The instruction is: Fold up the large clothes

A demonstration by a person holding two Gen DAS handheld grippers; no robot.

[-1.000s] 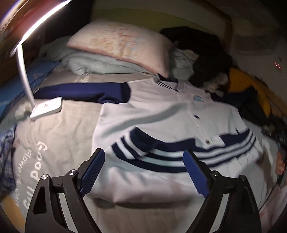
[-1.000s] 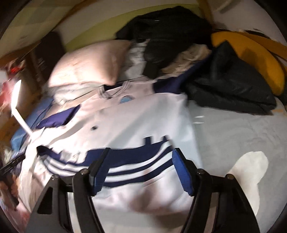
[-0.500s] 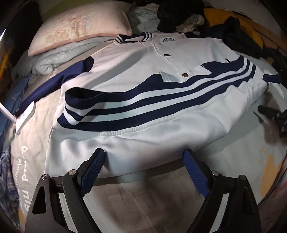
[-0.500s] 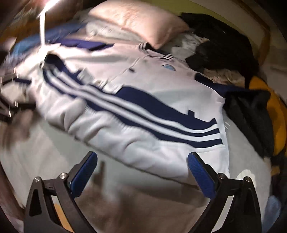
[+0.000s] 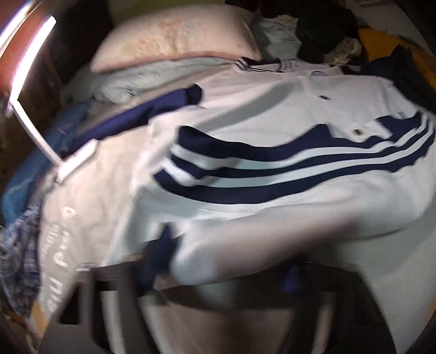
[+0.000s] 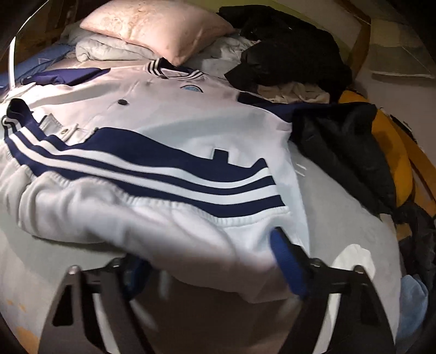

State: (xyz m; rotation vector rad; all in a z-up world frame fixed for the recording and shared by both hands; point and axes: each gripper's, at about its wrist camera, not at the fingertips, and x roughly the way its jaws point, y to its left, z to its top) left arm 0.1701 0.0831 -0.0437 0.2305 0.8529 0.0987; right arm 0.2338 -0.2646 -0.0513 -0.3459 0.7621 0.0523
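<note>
A white jacket (image 6: 174,122) with navy chest stripes, navy sleeves and striped collar lies front-up, spread out, its hem bunched.

Left gripper (image 5: 229,261) and right gripper (image 6: 209,265), both low, jaws wide apart.

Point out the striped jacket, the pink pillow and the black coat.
jacket (image 6: 169,122), right wrist view, on the white chest above the navy stripes.
pillow (image 6: 163,24), right wrist view, on the middle of its top face.
black coat (image 6: 294,57), right wrist view, on the heap's middle.
</note>
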